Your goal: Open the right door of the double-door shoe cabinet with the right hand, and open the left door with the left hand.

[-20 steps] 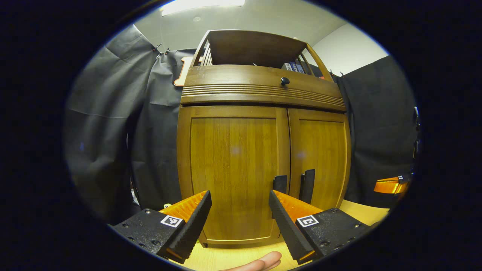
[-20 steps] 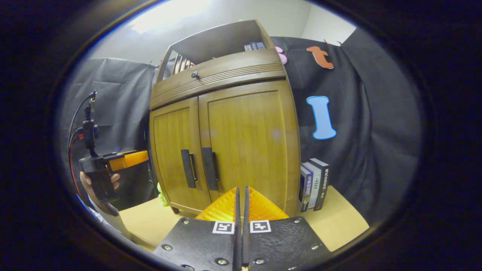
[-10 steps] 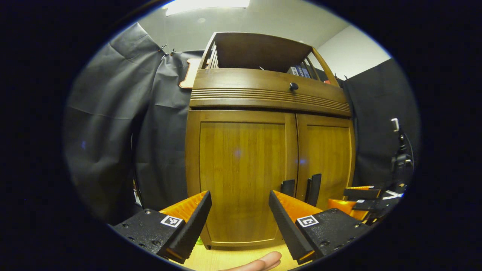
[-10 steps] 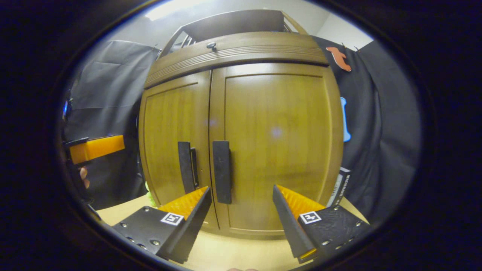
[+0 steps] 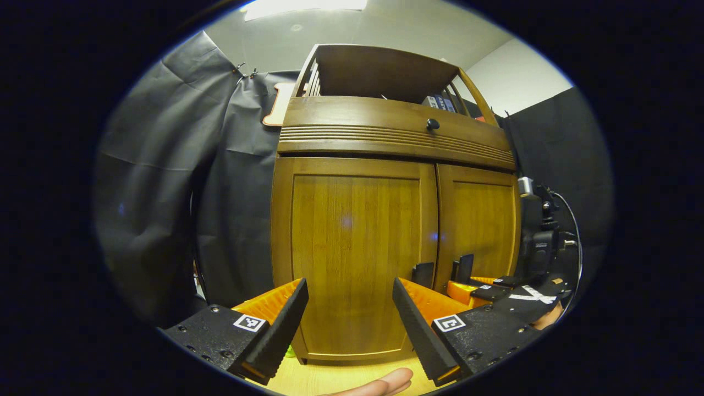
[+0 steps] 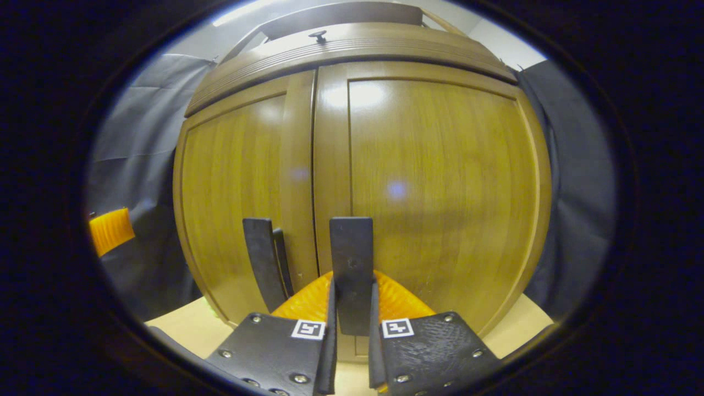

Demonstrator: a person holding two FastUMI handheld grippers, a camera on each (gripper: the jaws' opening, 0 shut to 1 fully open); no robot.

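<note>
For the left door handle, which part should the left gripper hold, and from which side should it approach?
Probably grip the left door handle mid-length, approaching from the front with fingers on its two long sides: it is an upright bar standing off the left door. The left gripper is open, apart from it.

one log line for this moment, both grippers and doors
right gripper: shut on right handle | left gripper: open, off the left door | left handle: free | doors: both closed
</note>
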